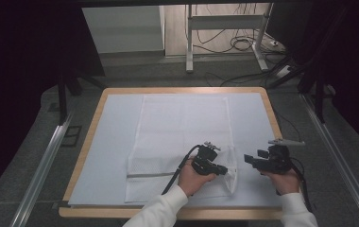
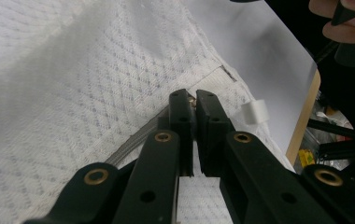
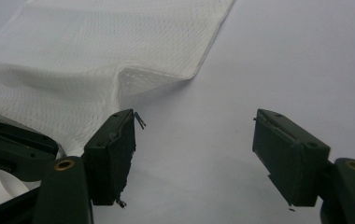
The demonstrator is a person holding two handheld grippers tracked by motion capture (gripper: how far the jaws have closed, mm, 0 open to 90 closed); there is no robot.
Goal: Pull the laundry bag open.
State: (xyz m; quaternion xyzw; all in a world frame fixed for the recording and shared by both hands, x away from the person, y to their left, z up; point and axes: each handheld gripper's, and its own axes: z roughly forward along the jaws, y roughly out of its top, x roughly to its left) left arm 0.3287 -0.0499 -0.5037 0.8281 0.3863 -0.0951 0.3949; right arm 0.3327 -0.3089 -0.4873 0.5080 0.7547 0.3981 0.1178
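Mesh bag (image 1: pixel 177 142) corner pinched, right side bare

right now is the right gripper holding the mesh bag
No, the right gripper stands open over bare table cover, with the mesh bag lying apart from it.

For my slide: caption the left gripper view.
Left tool shut on the zipper pull of a white mesh laundry bag.

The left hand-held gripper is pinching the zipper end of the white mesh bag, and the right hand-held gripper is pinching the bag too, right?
Not quite. The left hand-held gripper does pinch the zipper end of the white mesh bag. But the right hand-held gripper pinches nothing: the right gripper view shows its jaws wide apart over the bare white table cover, beside the bag's edge.
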